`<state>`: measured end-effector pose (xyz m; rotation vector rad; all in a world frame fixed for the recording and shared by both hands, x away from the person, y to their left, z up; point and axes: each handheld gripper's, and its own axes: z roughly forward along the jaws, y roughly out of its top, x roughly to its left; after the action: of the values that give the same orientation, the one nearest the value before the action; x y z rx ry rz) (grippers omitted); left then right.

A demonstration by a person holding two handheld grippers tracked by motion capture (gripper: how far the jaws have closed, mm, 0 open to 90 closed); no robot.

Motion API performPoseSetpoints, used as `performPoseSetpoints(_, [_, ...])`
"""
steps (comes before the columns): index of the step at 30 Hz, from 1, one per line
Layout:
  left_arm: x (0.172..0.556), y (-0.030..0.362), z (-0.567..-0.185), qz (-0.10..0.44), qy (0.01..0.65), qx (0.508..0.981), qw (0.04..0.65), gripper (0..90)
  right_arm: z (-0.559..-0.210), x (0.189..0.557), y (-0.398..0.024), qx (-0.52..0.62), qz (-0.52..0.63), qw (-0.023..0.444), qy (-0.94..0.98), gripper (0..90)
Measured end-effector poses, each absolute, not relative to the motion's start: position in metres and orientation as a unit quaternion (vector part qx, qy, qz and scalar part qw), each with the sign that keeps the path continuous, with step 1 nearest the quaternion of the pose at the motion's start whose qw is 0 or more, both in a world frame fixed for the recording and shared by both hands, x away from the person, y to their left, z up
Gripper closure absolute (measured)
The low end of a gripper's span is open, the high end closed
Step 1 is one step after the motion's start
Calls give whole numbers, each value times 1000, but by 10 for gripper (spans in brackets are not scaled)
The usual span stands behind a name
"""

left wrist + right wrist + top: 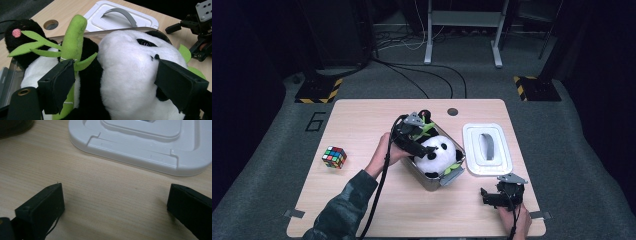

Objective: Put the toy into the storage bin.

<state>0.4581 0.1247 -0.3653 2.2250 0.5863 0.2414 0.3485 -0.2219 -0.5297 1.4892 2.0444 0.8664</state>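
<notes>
Left tool (416, 134) stands with its jaws spread wide over the plush panda (437, 152), the pads clear of the fur on either side of the white head as the left gripper view shows; nothing is gripped. Panda lies inside the clear bin (454, 175) near the middle of the surface (362, 120), its green bamboo stalk (72, 37) rising between the left jaw and the head. Right tool (497, 196) rests low at the near right of the surface, jaws also apart and empty, just short of the white lid (487, 147) that lies flat beside the bin. A colour cube (334, 157) sits well apart to the left.

Judgement: the toy appears placed, and the lid is the next item. To do this well, the left tool should lift straight out without snagging the stalk or leaves. Any plush standing above the rim should be pressed down first. Lid is best taken by its grey handle (487, 146).
</notes>
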Motion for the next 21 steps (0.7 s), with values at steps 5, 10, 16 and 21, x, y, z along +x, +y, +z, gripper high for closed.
performPoseSetpoints(5, [458,125,-356,97,232,872,421,152,-530,349,-222,542,315,232,744,3])
performPoseSetpoints(10, [464,113,-351,100,232,874,415,150,-530,349,-222,542,315,232,744,4])
performPoseSetpoints(16, [466,108,-358,103,235,880,399,161,-530,349,-222,542,315,232,744,3])
performPoseSetpoints(21, [463,102,-367,98,229,890,382,169,-530,349,-222,542,315,232,744,4])
